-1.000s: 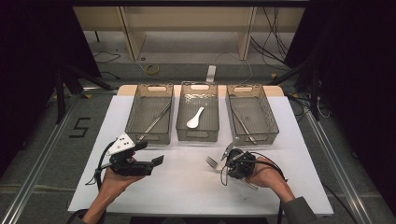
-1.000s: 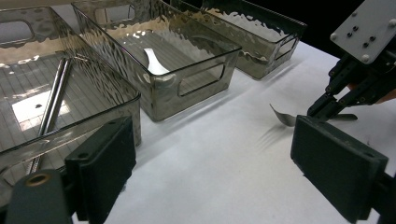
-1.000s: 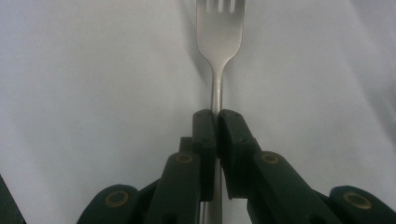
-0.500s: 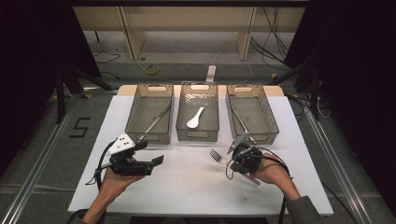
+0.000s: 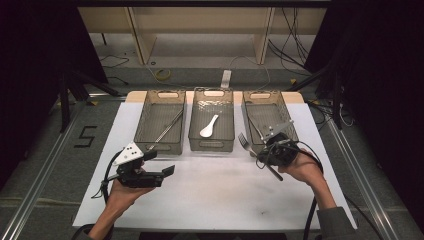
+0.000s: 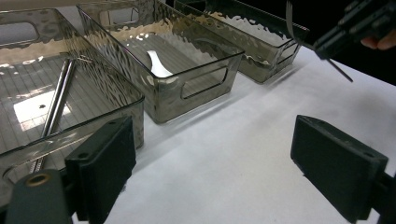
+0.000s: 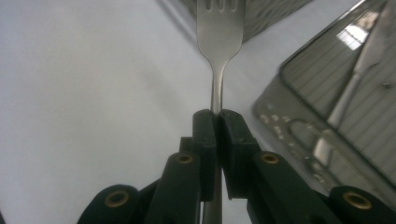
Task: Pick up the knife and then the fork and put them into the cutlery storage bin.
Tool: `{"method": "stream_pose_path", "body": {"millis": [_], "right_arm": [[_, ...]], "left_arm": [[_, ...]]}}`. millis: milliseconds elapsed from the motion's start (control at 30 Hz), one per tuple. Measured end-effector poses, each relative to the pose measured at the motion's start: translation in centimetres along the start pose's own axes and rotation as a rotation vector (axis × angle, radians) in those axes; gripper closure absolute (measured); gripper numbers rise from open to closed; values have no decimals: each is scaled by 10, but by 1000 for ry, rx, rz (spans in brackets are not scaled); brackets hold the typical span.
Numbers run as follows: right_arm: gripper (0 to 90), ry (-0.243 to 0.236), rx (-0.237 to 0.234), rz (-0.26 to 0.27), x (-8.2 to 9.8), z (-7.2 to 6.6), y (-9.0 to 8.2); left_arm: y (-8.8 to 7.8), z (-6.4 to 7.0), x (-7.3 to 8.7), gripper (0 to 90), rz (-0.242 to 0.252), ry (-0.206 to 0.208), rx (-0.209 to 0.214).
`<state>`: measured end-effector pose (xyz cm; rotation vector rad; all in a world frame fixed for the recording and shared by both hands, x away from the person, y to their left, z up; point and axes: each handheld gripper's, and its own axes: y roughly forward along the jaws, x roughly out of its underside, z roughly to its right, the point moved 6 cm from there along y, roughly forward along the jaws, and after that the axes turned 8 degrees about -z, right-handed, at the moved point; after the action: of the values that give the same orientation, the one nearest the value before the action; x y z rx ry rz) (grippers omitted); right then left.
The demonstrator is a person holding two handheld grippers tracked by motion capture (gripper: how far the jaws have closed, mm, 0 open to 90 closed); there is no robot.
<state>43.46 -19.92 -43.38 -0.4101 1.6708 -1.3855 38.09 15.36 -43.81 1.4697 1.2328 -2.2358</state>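
Fork (image 5: 249,147) clamped in right tool (image 5: 264,154), tines toward the bins, handle toward the person; left tool (image 5: 159,165) wide open, empty.

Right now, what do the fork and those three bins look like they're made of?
The fork looks like polished metal, probably stainless steel: silvery, with a smooth satin sheen along its neck. The three bins look like smoky translucent plastic: you can see through the rippled, glossy walls, and the handle slots look moulded. The spoon looks like white plastic or ceramic; I can't tell which.
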Motion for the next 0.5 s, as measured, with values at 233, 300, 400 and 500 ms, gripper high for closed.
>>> {"method": "stream_pose_path", "body": {"millis": [233, 300, 400, 500], "right_arm": [[856, 59, 18, 56, -13, 24, -13], [857, 68, 21, 68, -17, 31, -14], [857, 82, 16, 80, -24, 38, -17], [857, 99, 31, 84, -32, 47, -21]], "left_arm": [[0, 0, 0, 134, 4, -5, -3], [0, 0, 0, 134, 3, -5, -2], [0, -1, 0, 134, 5, -6, -2], [0, -1, -1, 134, 6, -4, -2]]}}
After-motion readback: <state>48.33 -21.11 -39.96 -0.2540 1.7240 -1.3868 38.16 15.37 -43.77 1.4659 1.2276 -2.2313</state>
